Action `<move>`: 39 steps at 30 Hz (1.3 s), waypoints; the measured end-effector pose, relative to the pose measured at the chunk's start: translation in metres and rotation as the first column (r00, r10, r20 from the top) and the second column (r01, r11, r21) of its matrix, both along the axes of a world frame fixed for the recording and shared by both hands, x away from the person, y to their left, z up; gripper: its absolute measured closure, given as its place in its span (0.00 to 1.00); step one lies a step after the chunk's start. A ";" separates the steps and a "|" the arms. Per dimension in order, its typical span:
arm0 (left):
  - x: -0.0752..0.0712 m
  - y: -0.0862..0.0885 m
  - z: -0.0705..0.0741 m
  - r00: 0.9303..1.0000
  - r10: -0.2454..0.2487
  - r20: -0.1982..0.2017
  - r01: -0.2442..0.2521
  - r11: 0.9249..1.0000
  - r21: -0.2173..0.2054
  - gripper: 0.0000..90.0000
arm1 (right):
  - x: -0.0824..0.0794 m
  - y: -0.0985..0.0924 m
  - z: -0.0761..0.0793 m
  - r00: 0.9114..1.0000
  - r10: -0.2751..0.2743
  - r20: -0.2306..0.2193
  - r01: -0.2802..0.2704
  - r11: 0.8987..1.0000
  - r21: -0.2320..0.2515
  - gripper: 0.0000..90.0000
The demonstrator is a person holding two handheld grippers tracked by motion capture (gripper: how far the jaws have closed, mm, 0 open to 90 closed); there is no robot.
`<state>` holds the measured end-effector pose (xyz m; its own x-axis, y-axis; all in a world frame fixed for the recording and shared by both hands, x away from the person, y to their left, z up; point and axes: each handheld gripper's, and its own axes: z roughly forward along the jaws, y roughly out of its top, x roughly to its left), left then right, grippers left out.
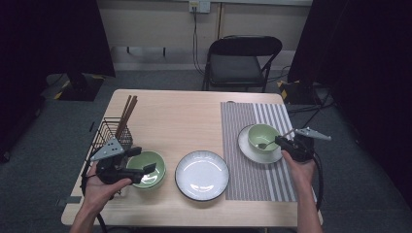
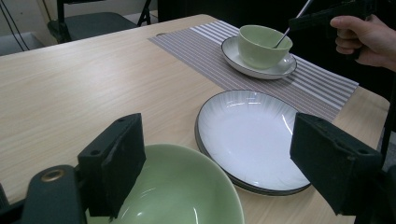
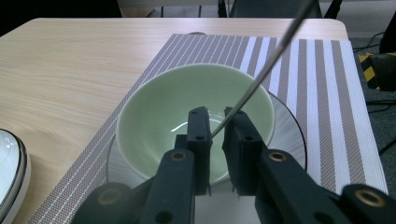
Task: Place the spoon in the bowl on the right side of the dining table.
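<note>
A light wooden table [image 1: 184,116] stands on grey carpet, with a black folding chair [image 1: 243,60] behind it. On the striped placemat [image 1: 265,145] at the table's right side, a small green bowl [image 1: 263,136] sits on a white saucer [image 1: 247,148], and a metal spoon [image 3: 266,67] leans in that bowl, its handle rising up and out over the rim. The right hand-held gripper [image 3: 216,122] hangs over the bowl's near edge with its jaws only a narrow gap apart; the spoon's handle passes between the tips, and the pads do not seem to be pressing on it. To the left of the placemat lies a white plate [image 1: 201,174] with a dark rim, and just beside that a wide green bowl [image 1: 148,169]. The left hand-held gripper [image 2: 219,163] is held low over this wide bowl with its jaws spread wide, nothing between them. Behind it, a black wire basket [image 1: 112,133] holds brown chopsticks [image 1: 127,114].
</note>
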<state>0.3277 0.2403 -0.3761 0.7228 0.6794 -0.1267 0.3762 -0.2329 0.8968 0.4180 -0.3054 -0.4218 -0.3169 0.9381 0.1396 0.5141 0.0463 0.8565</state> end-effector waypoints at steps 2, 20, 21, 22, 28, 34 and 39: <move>0.000 -0.001 0.000 1.000 -0.002 -0.003 0.002 1.000 0.005 0.20 | -0.004 -0.001 -0.003 1.000 -0.002 -0.004 0.002 1.000 0.005 0.88; 0.000 -0.002 0.000 1.000 -0.006 -0.003 0.006 1.000 0.007 0.20 | -0.034 0.003 -0.002 0.999 0.036 0.038 -0.036 0.999 0.015 0.80; 0.000 -0.002 0.000 1.000 -0.007 -0.002 0.007 1.000 0.009 0.20 | -0.035 0.004 -0.002 0.998 0.042 0.039 -0.043 0.999 0.017 0.80; 0.000 -0.002 0.000 1.000 -0.005 -0.004 0.005 1.000 0.013 0.20 | -0.036 0.005 -0.002 0.998 0.045 0.038 -0.046 0.999 0.018 0.79; 0.000 -0.002 0.000 1.000 -0.006 -0.006 0.006 1.000 0.016 0.20 | -0.039 0.011 -0.004 0.997 0.066 0.039 -0.067 0.997 0.025 0.77; -0.001 -0.002 0.000 1.000 -0.005 -0.002 0.005 1.000 0.011 0.20 | -0.040 0.020 -0.001 0.995 0.091 0.043 -0.092 0.995 0.024 0.73; -0.001 -0.001 0.000 1.000 -0.007 -0.002 0.007 1.000 0.013 0.20 | -0.039 0.028 0.003 0.992 0.116 0.048 -0.117 0.993 0.019 0.72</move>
<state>0.3266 0.2390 -0.3763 0.7272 0.6760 -0.1191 0.3761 -0.2472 0.8930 0.3787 -0.2776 -0.4193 -0.4301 0.8915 0.1424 0.4659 0.0841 0.8808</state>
